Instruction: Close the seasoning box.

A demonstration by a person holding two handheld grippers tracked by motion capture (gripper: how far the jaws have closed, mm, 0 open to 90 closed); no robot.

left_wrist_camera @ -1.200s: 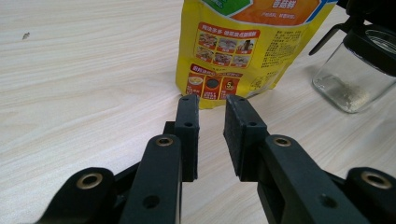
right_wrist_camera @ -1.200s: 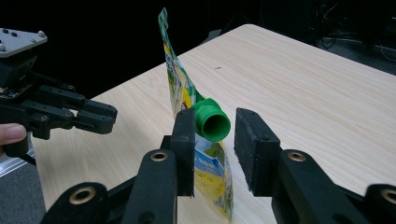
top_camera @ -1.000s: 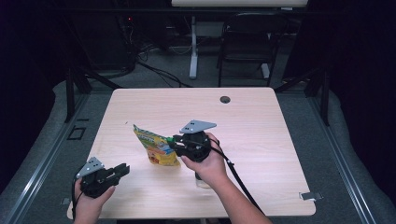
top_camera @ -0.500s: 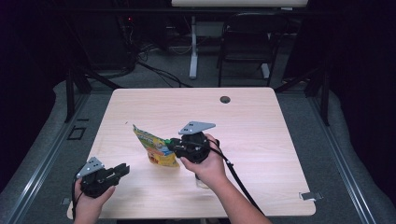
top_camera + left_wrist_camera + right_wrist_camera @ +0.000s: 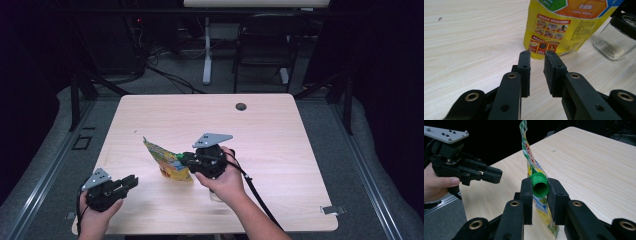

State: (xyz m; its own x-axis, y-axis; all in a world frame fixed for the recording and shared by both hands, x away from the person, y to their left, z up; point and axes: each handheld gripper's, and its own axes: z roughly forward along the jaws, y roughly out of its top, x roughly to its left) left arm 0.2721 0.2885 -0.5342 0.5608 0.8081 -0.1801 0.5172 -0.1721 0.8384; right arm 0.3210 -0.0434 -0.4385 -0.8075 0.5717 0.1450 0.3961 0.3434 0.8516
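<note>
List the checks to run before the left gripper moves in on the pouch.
1. Right gripper clamped on the green spout: ok.
2. Yellow pouch held upright on the table: ok.
3. Left gripper jaws apart with nothing between them: ok.
4. Left gripper aimed at the pouch's lower edge, bare table between: ok.
5. Glass jar beside the pouch, out of the straight path: ok.
6. Whether the spout's cap is loose: cannot tell.
</note>
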